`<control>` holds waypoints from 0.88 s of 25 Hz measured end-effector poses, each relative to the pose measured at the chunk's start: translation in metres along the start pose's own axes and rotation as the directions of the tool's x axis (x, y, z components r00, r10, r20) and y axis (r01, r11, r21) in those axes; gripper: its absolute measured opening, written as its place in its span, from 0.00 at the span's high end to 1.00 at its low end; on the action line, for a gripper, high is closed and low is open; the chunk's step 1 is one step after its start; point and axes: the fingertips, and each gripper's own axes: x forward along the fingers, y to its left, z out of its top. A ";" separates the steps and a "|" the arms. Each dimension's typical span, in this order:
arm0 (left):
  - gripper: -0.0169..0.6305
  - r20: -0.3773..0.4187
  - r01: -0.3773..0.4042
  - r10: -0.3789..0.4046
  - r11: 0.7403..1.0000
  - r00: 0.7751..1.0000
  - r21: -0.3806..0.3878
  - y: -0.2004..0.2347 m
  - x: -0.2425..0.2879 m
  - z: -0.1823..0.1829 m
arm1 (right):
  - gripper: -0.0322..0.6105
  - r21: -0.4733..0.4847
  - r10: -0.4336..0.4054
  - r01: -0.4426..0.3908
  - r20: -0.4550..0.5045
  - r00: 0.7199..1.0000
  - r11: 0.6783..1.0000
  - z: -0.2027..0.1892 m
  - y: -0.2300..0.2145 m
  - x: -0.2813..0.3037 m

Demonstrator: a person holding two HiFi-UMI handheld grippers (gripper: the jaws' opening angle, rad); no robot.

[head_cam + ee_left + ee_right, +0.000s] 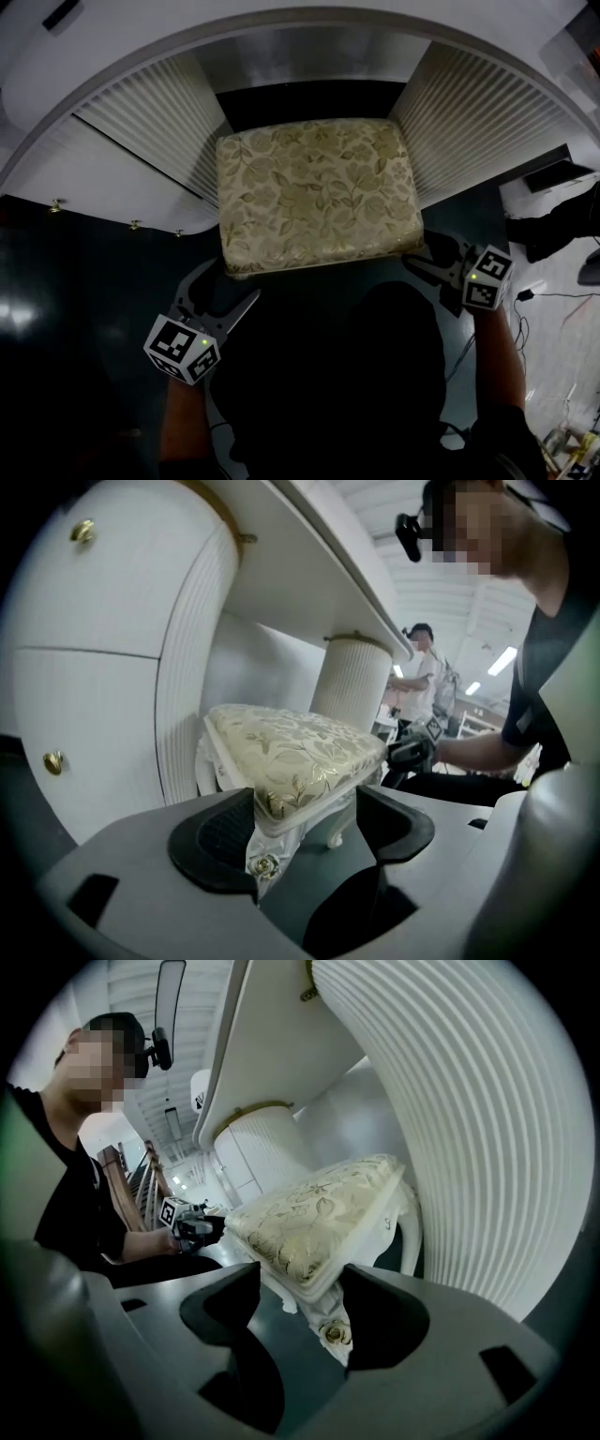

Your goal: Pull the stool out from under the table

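Note:
The stool (314,192) has a cream floral cushion and white legs, and its back half sits in the kneehole of the white dressing table (281,23). My left gripper (228,284) is at the stool's near left corner. In the left gripper view, my left gripper (305,813) has both pads against the corner of the stool (291,742). My right gripper (427,258) is at the near right corner. In the right gripper view, that corner of the stool (319,1208) is clamped between the pads of my right gripper (300,1283), just above a leg with a gold rosette.
Ribbed white drawer pedestals (141,131) (487,122) flank the stool closely on both sides. The floor is dark and glossy. Cables (553,298) lie on the floor at the right. Another person (422,672) stands far behind the table.

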 end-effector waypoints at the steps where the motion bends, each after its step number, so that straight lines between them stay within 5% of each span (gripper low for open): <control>1: 0.44 0.032 0.007 -0.005 0.999 0.999 -0.051 0.003 -0.001 0.003 | 0.57 -0.008 0.013 -0.013 -0.013 1.000 1.000 -0.001 0.000 -0.001; 4: 0.44 0.100 0.012 0.002 0.990 0.995 -0.138 0.008 -0.007 0.017 | 0.56 0.030 0.054 -0.053 -0.036 0.998 0.998 0.000 0.002 -0.002; 7: 0.42 0.100 -0.035 0.047 0.992 0.994 -0.122 0.019 -0.006 0.027 | 0.54 0.130 0.087 -0.086 -0.002 0.996 0.988 0.009 -0.003 -0.002; 12: 0.39 0.094 -0.021 0.043 0.976 0.995 -0.216 0.041 0.012 0.034 | 0.53 0.201 0.028 -0.051 0.114 0.993 0.978 0.036 -0.021 -0.006; 16: 0.34 0.040 -0.020 0.031 0.970 0.999 -0.243 0.049 0.035 0.028 | 0.52 0.248 -0.009 -0.011 0.076 0.997 0.969 0.037 -0.029 0.008; 18: 0.34 -0.008 -0.021 0.019 0.950 1.000 -0.312 0.052 0.042 0.030 | 0.51 0.306 -0.024 0.010 0.042 0.999 0.952 0.042 -0.033 0.011; 22: 0.33 -0.115 -0.069 0.013 0.863 0.993 -0.501 0.034 0.035 0.028 | 0.50 0.429 -0.029 0.053 -0.063 0.998 0.902 0.045 -0.041 0.011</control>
